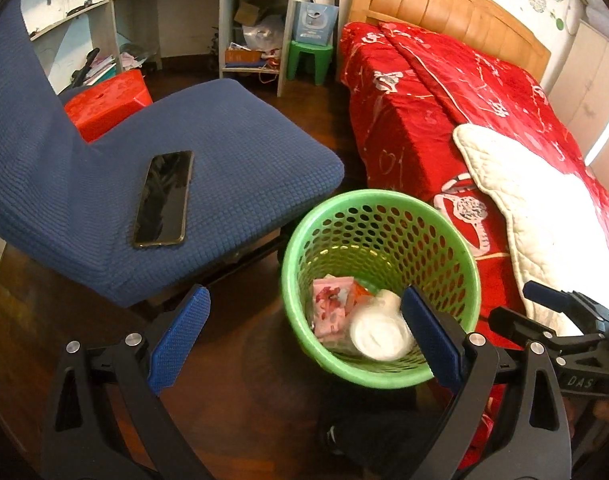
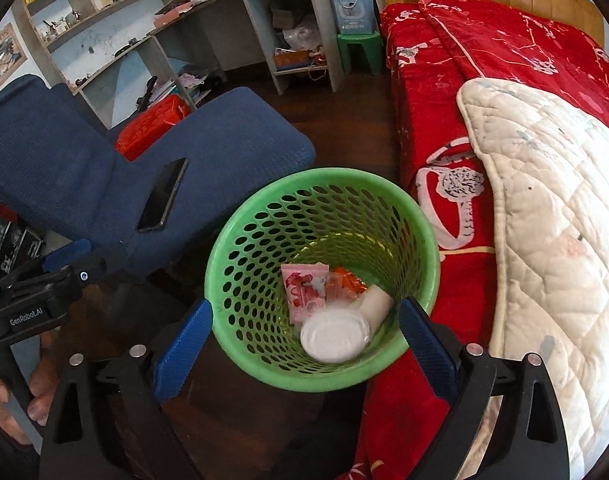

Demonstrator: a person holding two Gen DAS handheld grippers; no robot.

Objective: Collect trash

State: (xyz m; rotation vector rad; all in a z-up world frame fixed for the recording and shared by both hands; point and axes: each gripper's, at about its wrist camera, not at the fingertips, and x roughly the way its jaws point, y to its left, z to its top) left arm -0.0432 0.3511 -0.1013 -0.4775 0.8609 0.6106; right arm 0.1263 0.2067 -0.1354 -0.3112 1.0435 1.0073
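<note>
Trash sits at the bottom of the green basket (image 2: 224,248): a pink wrapper (image 2: 304,290), an orange packet (image 2: 348,282) beside it, a white round lid (image 2: 334,336) nearest me and a pale cup-like piece (image 2: 378,304) just behind the lid. The basket stands on the dark wood floor (image 1: 232,344) between the blue chair (image 1: 240,152) and the red bed (image 1: 416,92). My right gripper (image 2: 304,348) hangs over the basket's near rim, released, its blue pads spread wide with nothing between them. My left gripper (image 1: 304,336) is spread just as wide and empty, one pad over the floor, the other over the basket's near edge. A black phone (image 1: 164,200) lies flat on the chair seat, and a white quilt (image 2: 552,208) is draped over the bed.
</note>
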